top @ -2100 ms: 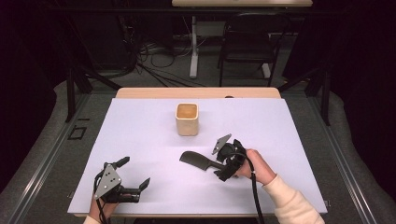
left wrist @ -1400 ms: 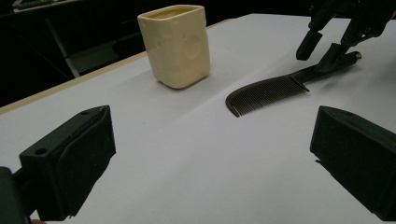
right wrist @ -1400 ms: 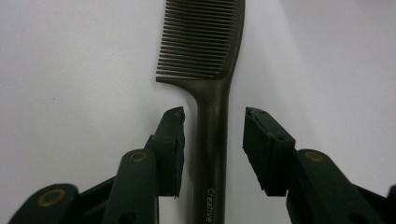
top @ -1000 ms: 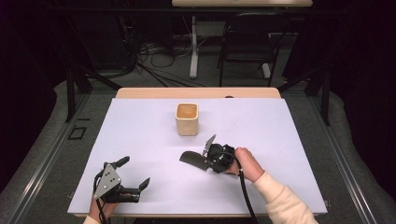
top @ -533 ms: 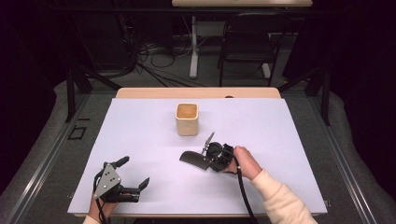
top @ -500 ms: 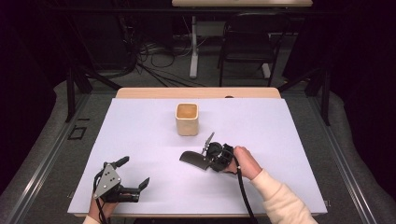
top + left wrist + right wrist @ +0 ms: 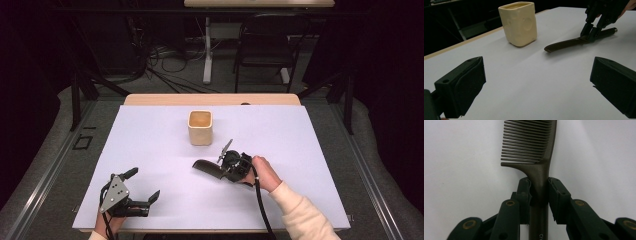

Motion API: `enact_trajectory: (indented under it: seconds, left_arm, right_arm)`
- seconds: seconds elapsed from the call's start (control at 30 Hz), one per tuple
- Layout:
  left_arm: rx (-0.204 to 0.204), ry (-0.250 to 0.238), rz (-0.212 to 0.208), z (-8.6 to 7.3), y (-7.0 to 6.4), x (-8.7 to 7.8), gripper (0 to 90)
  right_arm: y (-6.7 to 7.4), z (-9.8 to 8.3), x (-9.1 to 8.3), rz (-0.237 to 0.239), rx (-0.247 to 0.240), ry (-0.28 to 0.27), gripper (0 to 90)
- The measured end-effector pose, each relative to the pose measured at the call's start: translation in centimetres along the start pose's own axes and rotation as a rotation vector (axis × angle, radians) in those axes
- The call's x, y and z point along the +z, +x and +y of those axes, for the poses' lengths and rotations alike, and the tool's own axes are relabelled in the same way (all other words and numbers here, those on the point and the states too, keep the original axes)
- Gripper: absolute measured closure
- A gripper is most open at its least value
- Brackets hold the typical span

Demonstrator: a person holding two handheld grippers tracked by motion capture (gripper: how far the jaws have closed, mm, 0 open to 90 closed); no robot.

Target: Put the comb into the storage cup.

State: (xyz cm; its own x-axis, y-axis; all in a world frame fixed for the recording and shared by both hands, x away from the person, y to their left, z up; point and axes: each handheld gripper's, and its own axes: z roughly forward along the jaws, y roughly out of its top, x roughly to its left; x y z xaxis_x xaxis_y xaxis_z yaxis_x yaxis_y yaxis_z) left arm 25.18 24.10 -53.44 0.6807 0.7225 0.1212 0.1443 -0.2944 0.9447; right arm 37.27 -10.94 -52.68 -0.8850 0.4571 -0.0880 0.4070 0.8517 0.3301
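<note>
A: Entry one, the right claw (image 7: 223, 167)?

B: It lay low over the bench (image 7: 150, 145), the person's right hand (image 7: 264, 173) behind it and a cream sleeve (image 7: 300, 215) trailing toward the near edge. Its jaws had just been closing and stood on either side of the comb (image 7: 534, 152), at the neck where handle met teeth; in the right gripper view the pads sat tight against the handle, so it was logged as clenched on the comb.

A: The comb itself?

B: Dark brown, smooth, plastic-looking, with a straight row of fine teeth along one side and a slim rounded handle. It lay flat on the bench, near the middle, just in front of the cup (image 7: 200, 127).

A: The cup?

B: Pale cream, squarish with rounded corners, dimpled walls, matte finish, standing upright and apart from the comb.

A: The left claw (image 7: 142, 187)?

B: Resting at the near left of the bench, jaws spread wide with nothing between them; blocky black pads.

A: The bench surface?

B: White, smooth sheet over a light wood top.
</note>
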Motion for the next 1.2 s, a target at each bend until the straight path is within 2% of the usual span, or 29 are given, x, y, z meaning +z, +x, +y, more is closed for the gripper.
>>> enact_trajectory:
  seconds: [0.37,0.4,0.7,0.77,1.2]
  left_arm:
    - [0.000,-0.001,0.002,0.0,0.0,0.0,0.2]
    - [0.000,-0.001,0.002,0.0,0.0,0.0,0.2]
    - [-0.001,-0.004,0.004,0.0,0.1,-0.1,0.2]
    - [-0.002,-0.003,0.004,0.0,0.1,0.0,0.2]
    - [-0.002,-0.005,0.002,0.0,0.0,0.0,0.2]
  right_arm:
    - [0.2,-0.3,-1.1,0.014,-0.006,-0.056,72.0]
    - [0.1,-0.4,-1.3,0.017,-0.003,-0.075,72.0]
    - [-0.1,-0.9,-2.1,0.009,0.016,-0.110,72.1]
    - [-0.2,-1.2,-2.5,0.006,0.029,-0.135,72.0]
    - [-0.4,-2.0,-4.0,-0.010,0.043,-0.208,72.1]
